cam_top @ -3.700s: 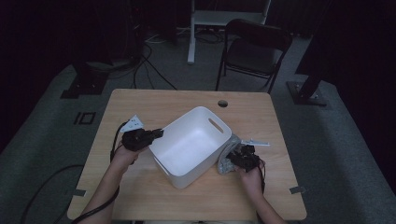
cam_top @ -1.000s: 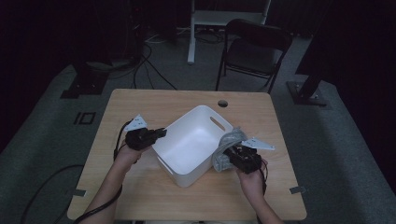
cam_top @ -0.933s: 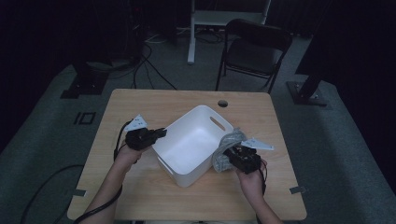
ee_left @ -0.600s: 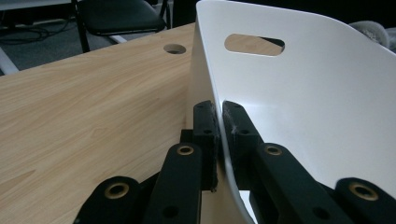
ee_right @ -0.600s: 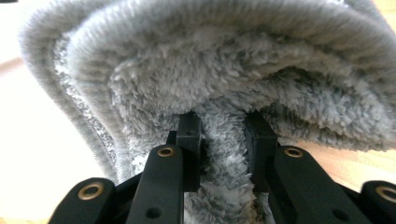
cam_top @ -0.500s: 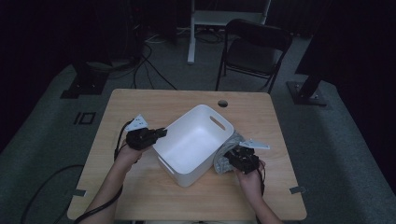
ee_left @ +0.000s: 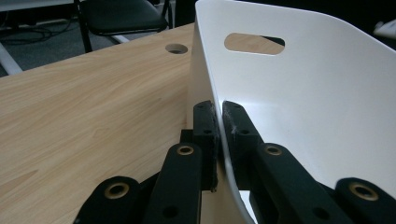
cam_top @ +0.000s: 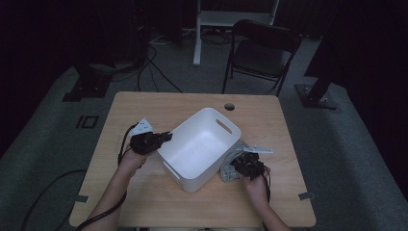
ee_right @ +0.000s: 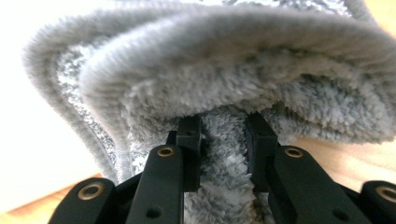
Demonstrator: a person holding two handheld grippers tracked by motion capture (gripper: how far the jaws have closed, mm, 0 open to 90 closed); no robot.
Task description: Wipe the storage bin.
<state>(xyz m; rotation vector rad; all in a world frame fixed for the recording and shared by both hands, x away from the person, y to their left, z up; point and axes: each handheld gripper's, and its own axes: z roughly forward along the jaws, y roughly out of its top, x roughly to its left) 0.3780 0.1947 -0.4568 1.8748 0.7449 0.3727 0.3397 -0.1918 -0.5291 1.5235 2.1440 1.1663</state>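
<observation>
Left gripper [cam_top: 161, 138] clamped on the thin rim of a smooth white plastic bin [cam_top: 202, 139], rounded-rectangular, mid-desk [cam_top: 144, 103], long axis diagonal, slot-handle end toward far right. Right gripper [cam_top: 239, 163] pinches a fluffy grey cloth [ee_right: 224, 93], bunched just beside the bin's right wall.

The left gripper [ee_left: 219, 116] is clamping its two black jaws on the thin wall of a white tub [ee_left: 317, 107], one jaw sitting outside the wall and the other inside. An oval handle slot [ee_left: 254, 43] is showing near the tub's far rim. The tub is resting on a light wooden table [ee_left: 84, 102] with a round hole [ee_left: 176, 48], and a dark chair [ee_left: 123, 16] is standing beyond the table's far edge.
</observation>
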